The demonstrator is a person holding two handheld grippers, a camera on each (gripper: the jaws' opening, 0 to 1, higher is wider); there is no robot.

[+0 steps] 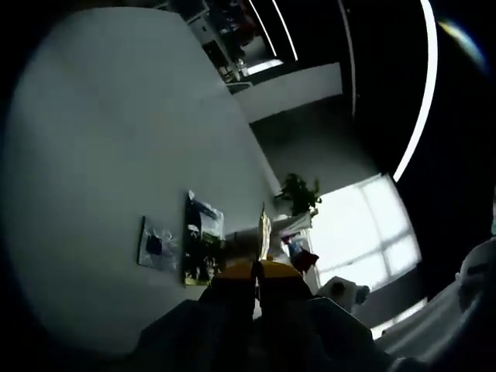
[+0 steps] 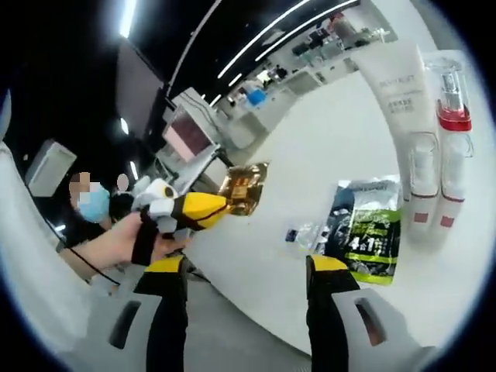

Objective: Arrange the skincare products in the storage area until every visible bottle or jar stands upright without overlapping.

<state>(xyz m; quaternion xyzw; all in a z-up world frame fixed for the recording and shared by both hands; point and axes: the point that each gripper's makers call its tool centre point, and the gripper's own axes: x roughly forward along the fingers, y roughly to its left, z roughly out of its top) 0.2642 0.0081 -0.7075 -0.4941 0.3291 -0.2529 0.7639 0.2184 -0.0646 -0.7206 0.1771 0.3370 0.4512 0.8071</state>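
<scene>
Right gripper (image 2: 248, 271): jaws spread wide at bottom centre, holding nothing, likely readied for a pick.
Left gripper (image 2: 203, 208): centre left, gripped by a hand (image 2: 116, 240), clamped on a gold sachet (image 2: 244, 186), apparently lifted off the white table (image 2: 310, 155).
Skincare tubes (image 2: 422, 116): upper right, lying flat side by side, touching; not yet upright.
Green packet (image 2: 370, 232): flat, right of centre, beside a small clear sachet (image 2: 306, 232).
Left gripper view: jaws pressed together at bottom centre on the sachet's edge (image 1: 264, 232).

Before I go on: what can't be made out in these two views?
Left gripper view: too dark; print on the packets is unreadable.
Left gripper view: gold sachet shows edge-on in the left tongs; its face is hidden.
Right gripper view: white tube and red-banded bottle, standing or lying, cannot tell; fisheye warp.
</scene>
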